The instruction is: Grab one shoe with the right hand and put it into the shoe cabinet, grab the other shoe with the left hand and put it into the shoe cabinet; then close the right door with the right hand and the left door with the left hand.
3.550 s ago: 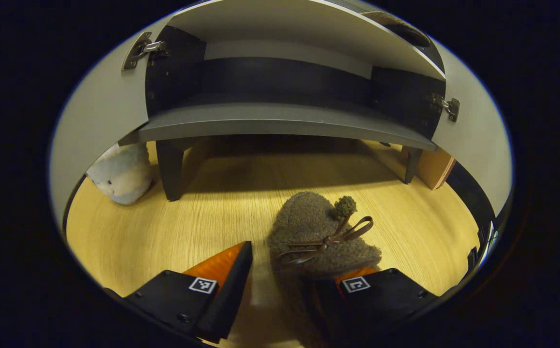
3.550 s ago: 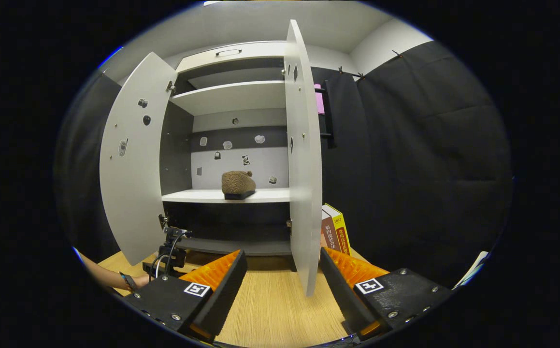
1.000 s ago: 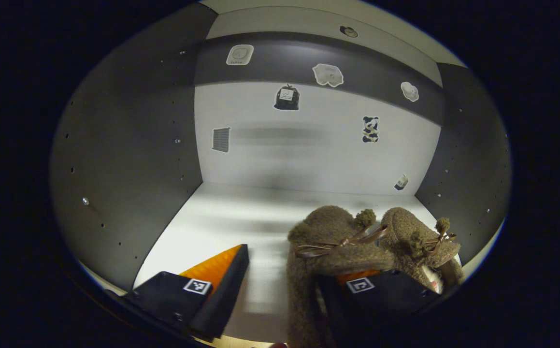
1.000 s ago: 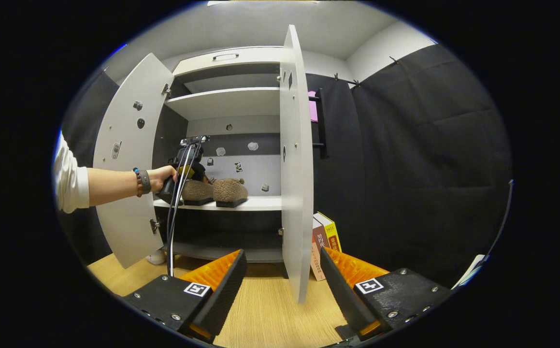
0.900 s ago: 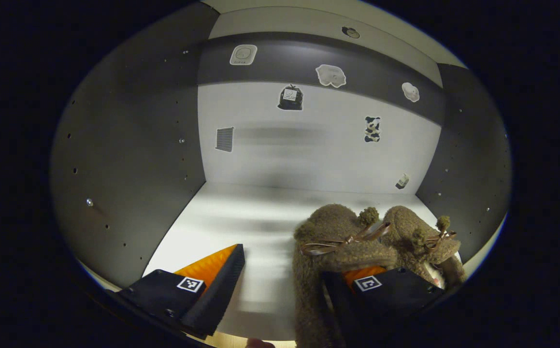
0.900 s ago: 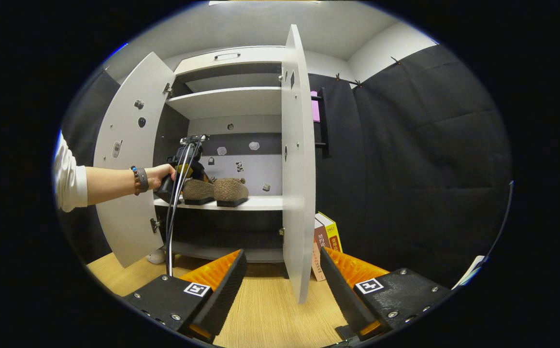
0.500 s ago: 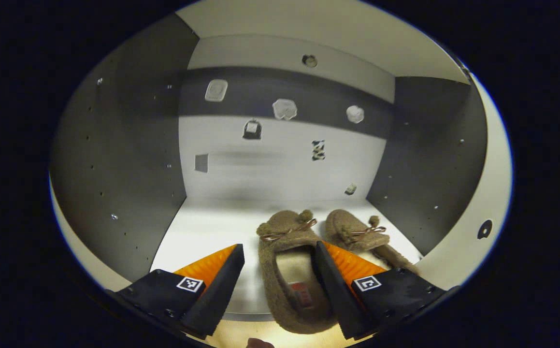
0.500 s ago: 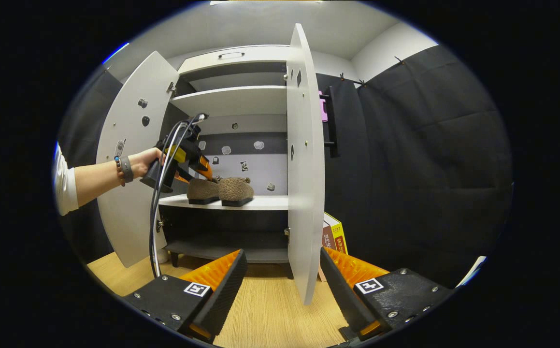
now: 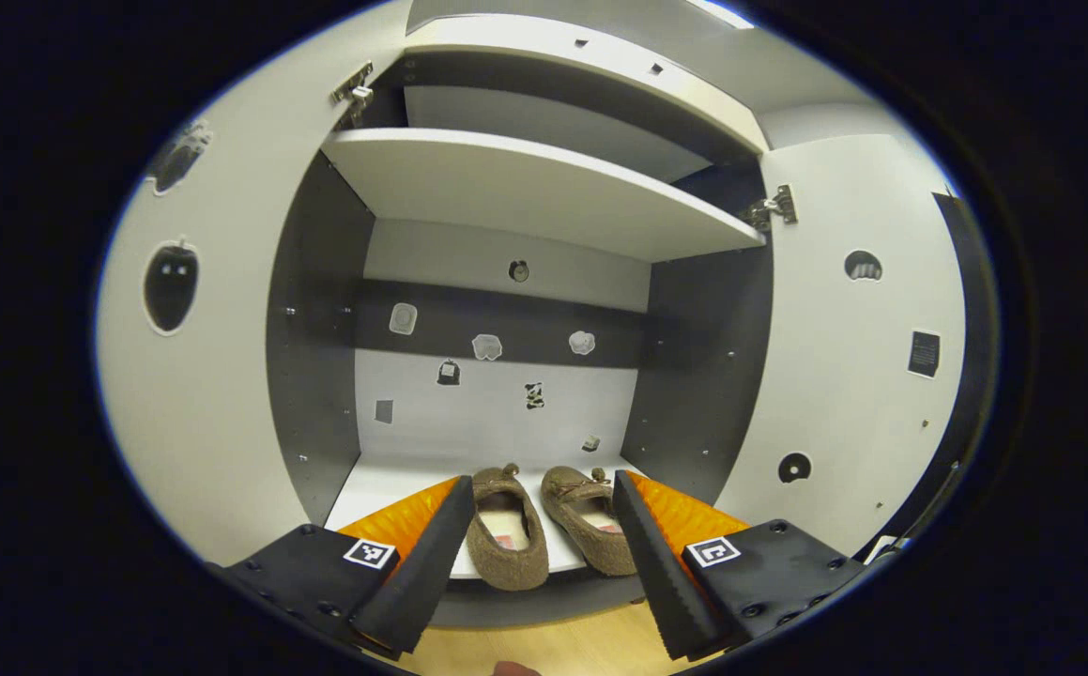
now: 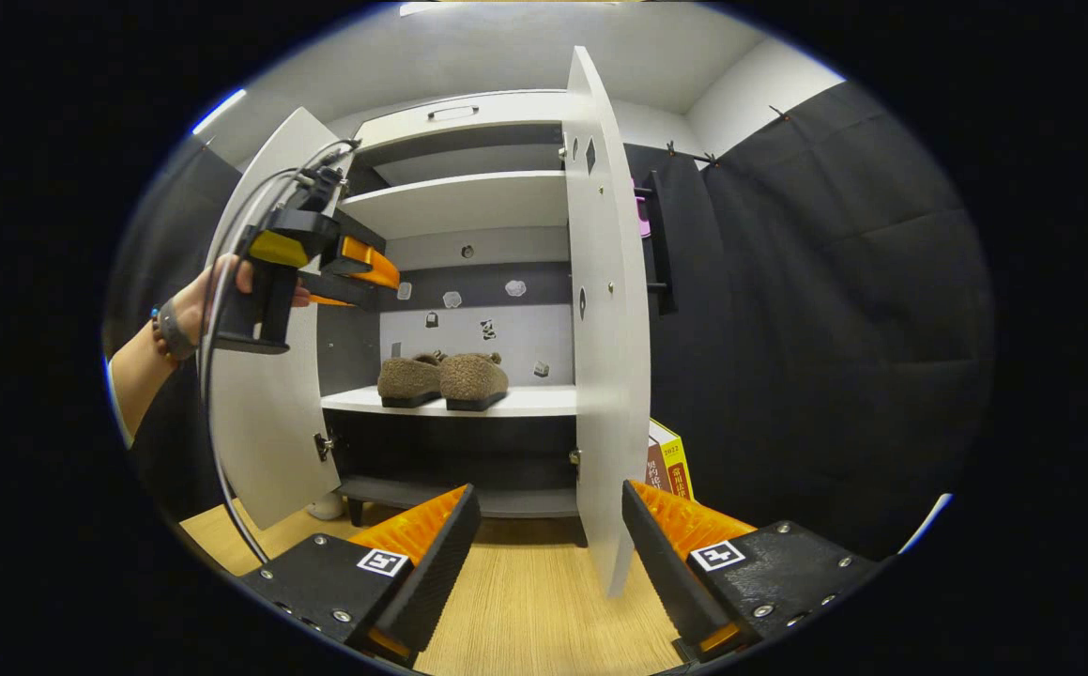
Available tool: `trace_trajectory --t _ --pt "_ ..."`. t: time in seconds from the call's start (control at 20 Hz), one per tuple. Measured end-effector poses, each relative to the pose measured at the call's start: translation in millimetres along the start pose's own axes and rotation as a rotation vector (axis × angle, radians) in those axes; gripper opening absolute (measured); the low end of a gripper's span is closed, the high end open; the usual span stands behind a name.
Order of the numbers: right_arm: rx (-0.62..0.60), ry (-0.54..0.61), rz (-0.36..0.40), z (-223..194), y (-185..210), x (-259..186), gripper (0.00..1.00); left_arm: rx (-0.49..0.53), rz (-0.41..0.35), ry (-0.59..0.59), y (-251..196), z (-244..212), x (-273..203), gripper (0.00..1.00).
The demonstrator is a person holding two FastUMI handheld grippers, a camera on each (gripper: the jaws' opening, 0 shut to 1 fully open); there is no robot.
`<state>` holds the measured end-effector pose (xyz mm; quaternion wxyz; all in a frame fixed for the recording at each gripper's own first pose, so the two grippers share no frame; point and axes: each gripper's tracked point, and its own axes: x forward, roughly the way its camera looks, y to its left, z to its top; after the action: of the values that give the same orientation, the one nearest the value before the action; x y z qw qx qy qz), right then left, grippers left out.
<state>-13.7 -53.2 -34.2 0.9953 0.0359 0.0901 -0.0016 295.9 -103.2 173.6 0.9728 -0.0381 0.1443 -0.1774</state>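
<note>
Two fuzzy brown shoes stand side by side on the cabinet's middle shelf (image 9: 370, 488): the left shoe (image 9: 504, 540) and the right shoe (image 9: 589, 532), also seen as a pair (image 10: 443, 379) in the right gripper view. My left gripper (image 9: 536, 554) is open and empty, drawn back in front of the shelf; a hand holds it up near the left door (image 10: 252, 441). My right gripper (image 10: 544, 563) is open and empty, low over the floor, facing the edge of the open right door (image 10: 605, 357).
Both cabinet doors stand wide open, the left door (image 9: 177, 376) and the right door (image 9: 853, 376) flanking the opening. Books (image 10: 667, 460) lean behind the right door. A pale plush toy (image 10: 326, 507) sits on the wooden floor (image 10: 525, 610) by the cabinet's left leg.
My left gripper carried the second shoe from the floor to the shelf, let it go beside the first, then pulled back and rose. The right gripper stayed almost still.
</note>
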Motion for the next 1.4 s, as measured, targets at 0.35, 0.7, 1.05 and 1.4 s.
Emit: trace_trajectory --t 0.35,0.7,1.05,1.4 --pt "0.034 -0.001 0.048 0.8 11.6 -5.4 0.93 0.000 0.121 -0.116 17.0 -43.5 -93.8 0.94" --pt "0.023 -0.004 0.101 1.6 32.5 -14.7 0.93 -0.033 0.215 -0.146 28.3 -112.4 -171.4 0.96" --pt "0.024 -0.003 0.126 -2.7 48.8 -19.8 0.93 0.032 0.351 -0.144 42.3 -156.8 -227.7 0.97" --pt "-0.014 -0.099 0.079 59.5 9.9 -17.0 0.93 0.056 0.358 -0.139 39.2 -164.4 -242.0 0.97"
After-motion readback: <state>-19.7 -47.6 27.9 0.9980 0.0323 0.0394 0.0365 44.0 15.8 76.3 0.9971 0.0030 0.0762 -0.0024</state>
